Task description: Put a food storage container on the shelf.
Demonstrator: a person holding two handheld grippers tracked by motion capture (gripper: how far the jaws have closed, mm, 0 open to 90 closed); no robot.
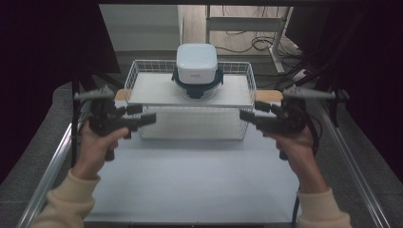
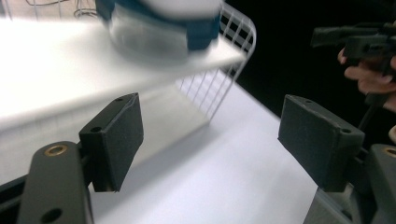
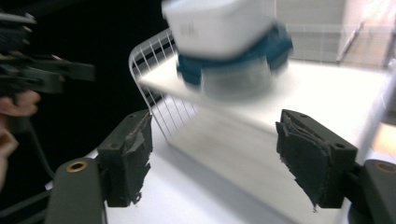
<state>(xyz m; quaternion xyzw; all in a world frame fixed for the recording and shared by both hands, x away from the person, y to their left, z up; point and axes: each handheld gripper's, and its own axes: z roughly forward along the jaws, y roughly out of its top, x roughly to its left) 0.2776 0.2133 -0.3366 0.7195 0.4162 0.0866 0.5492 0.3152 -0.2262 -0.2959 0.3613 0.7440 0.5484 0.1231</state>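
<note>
Nothing looks begun: both tongs, left (image 1: 148, 114) and right (image 1: 248, 110), hang released before the untouched lidded container (image 1: 196, 71) on the wire rack (image 1: 237, 102).

Your high view is dim, with dark surroundings and a pale tabletop (image 1: 190, 180). Both gripper views smear the container (image 3: 229, 42) with motion blur and overexpose the whites.

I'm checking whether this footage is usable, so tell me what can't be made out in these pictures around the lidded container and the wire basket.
- Container contents: hidden by its white lid, high view; motion-blurred in both gripper views.
- Lid marking: blurred, unreadable, right gripper view.
- Wire basket interior: covered by the white board, high view.
- Left gripper and right gripper: both open, empty.
</note>
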